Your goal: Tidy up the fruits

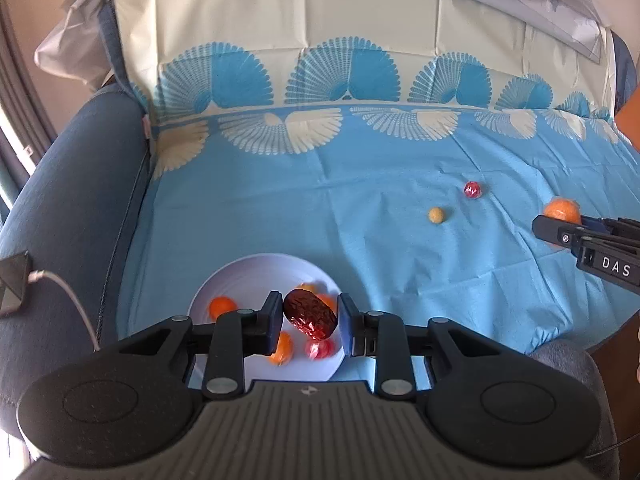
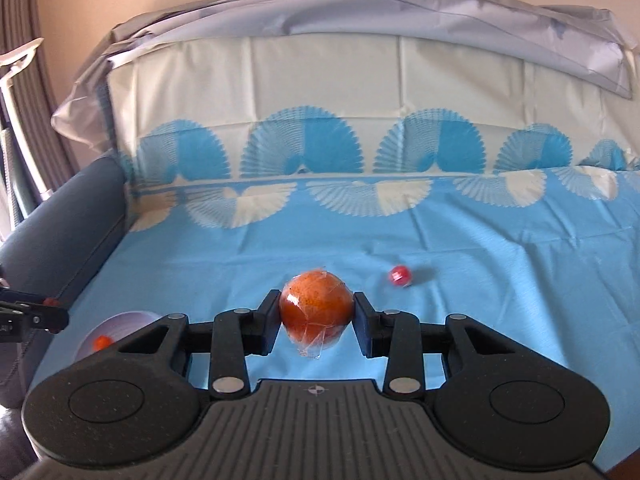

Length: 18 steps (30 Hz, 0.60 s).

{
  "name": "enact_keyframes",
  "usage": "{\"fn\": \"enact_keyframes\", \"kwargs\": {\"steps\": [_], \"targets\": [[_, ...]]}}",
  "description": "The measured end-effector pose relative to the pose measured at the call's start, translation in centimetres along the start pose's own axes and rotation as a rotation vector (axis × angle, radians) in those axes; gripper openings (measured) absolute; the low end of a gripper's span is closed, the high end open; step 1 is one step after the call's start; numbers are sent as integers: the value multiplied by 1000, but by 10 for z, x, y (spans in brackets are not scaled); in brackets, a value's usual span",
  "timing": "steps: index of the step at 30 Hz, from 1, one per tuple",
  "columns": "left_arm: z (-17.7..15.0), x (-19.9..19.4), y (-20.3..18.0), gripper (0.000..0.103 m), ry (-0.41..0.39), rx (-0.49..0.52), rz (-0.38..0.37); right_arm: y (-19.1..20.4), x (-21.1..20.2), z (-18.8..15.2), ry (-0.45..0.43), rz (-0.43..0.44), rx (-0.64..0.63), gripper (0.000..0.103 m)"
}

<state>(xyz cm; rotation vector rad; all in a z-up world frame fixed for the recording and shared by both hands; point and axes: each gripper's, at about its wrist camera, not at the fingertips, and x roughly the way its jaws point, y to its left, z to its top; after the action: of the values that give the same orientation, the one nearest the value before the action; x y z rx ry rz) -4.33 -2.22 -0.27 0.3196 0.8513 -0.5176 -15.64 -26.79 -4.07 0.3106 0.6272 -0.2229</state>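
My left gripper [image 1: 308,316] is shut on a dark red, wrinkled, shiny-wrapped date [image 1: 310,314] and hangs above a white plate [image 1: 248,276]. In the plate lie small orange fruits [image 1: 222,306] and a red one [image 1: 320,349]. My right gripper [image 2: 317,314] is shut on a plastic-wrapped orange [image 2: 316,308], held above the blue cloth. The left wrist view shows that gripper [image 1: 552,226] at the right edge with the orange [image 1: 562,209]. A small yellow ball fruit [image 1: 436,215] and a red wrapped one [image 1: 472,190] lie loose on the cloth.
A blue patterned cloth [image 1: 320,200] covers the sofa seat and backrest. The grey-blue armrest [image 1: 80,184] stands at the left, with a white cable and charger [image 1: 60,284] on it. The plate [image 2: 120,324] sits near the cloth's front left edge.
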Motion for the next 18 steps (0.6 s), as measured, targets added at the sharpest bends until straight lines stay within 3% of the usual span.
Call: {"fn": "enact_keyframes", "kwargs": {"steps": [9,18], "targets": [[-75,-72,58,32,-32,-92,65,122,-56,-27,57,179,-159,39],[-112,-107,71,32,-96,-111,67,176,-87,-56,95,230,-290,39]]}}
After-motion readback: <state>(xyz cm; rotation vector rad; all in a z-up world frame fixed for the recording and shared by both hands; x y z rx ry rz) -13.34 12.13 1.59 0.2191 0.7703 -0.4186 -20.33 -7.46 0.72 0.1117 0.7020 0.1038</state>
